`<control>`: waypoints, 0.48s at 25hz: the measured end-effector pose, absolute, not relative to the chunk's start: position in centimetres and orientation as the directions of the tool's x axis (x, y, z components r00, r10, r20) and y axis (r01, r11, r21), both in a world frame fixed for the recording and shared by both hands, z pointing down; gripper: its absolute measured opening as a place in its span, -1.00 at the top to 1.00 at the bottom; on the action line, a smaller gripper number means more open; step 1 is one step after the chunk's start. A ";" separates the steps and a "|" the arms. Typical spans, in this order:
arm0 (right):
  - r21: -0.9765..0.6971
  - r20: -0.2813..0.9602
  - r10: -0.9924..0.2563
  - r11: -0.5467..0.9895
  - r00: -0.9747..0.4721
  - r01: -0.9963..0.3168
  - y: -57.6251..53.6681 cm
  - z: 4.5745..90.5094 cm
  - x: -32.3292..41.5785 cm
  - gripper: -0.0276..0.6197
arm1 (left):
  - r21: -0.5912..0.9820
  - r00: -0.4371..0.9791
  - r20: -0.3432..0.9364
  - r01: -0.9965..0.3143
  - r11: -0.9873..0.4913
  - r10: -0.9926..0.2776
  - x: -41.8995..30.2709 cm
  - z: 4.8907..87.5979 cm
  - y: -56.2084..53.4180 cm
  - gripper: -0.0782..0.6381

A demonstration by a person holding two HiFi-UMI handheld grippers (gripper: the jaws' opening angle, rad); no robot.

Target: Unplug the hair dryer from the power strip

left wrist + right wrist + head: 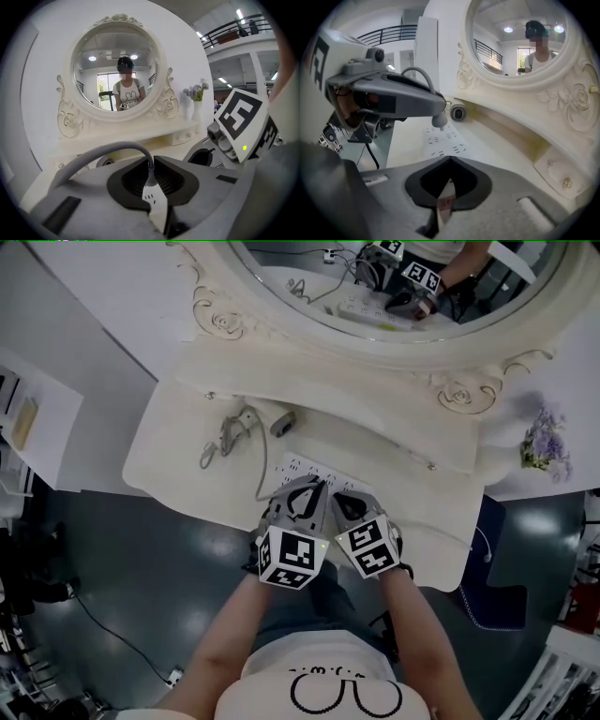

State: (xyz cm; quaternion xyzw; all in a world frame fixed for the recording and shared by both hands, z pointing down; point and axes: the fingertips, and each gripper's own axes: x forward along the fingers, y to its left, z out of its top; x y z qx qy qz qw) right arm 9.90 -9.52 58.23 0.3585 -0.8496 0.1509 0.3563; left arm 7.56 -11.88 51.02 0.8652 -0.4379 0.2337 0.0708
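A white power strip [302, 468] lies flat on the cream vanity table [169, 451]. My left gripper [150, 160] is shut on the hair dryer's grey plug [149, 180]. In the right gripper view the plug [439, 121] hangs under the left gripper [437, 108], lifted off the strip's sockets [445, 140]. The grey cable [101, 154] arcs away to the left. The hair dryer [282, 423] lies further back on the table. My right gripper [450, 159] is shut, its tips over the strip's near end, where a red label [446, 202] shows.
A big oval mirror [394, 296] in a carved frame stands behind the table on a low shelf with small knobs [567, 183]. A vase of purple flowers [542, 442] stands at the right. Coiled cable [223, 435] lies left of the dryer. The table's front edge [216, 507] is close.
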 end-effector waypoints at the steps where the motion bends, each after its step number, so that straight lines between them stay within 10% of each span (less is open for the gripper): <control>1: 0.004 0.714 -0.504 0.697 -0.487 -0.717 -9.5 58.2 10.0 0.93 | -0.078 0.501 0.468 -0.797 -0.598 -0.728 7.0 51.0 -11.9 0.67; 12: -0.001 0.714 -0.507 0.690 -0.483 -0.724 -9.4 57.8 9.9 0.93 | -0.010 0.420 0.421 -0.884 -0.467 -0.804 -1.5 47.3 -13.6 0.67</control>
